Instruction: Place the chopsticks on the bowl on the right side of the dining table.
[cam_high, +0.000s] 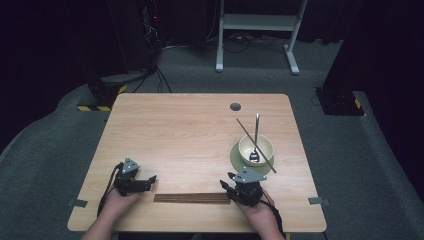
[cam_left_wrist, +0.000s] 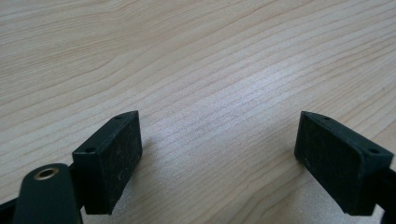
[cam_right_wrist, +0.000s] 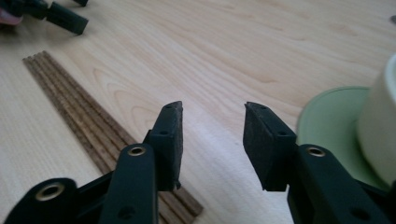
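Observation:
A flat row of brown wooden chopsticks (cam_high: 192, 198) lies along the table's front edge between my two grippers. My left gripper (cam_high: 151, 179) rests at the sticks' left end, jaws wide open over bare wood (cam_left_wrist: 219, 158). At the sticks' right end sits my right gripper (cam_high: 226, 186), open with nothing between its pads (cam_right_wrist: 212, 140); the chopsticks (cam_right_wrist: 79, 112) pass under its left jaw. Just beyond stands a cream bowl (cam_high: 256, 149) on a green saucer (cam_high: 239, 161), holding a metal spoon (cam_high: 256, 131), with a single chopstick (cam_high: 246, 131) across its rim. The saucer (cam_right_wrist: 336, 116) and bowl (cam_right_wrist: 380, 126) are close on the right.
The wooden table (cam_high: 190, 130) has a round cable hole (cam_high: 235, 106) near its far edge. Grey tape marks sit at the front left (cam_high: 77, 203) and front right (cam_high: 315, 201) edges. A white desk frame (cam_high: 257, 22) stands on the floor beyond.

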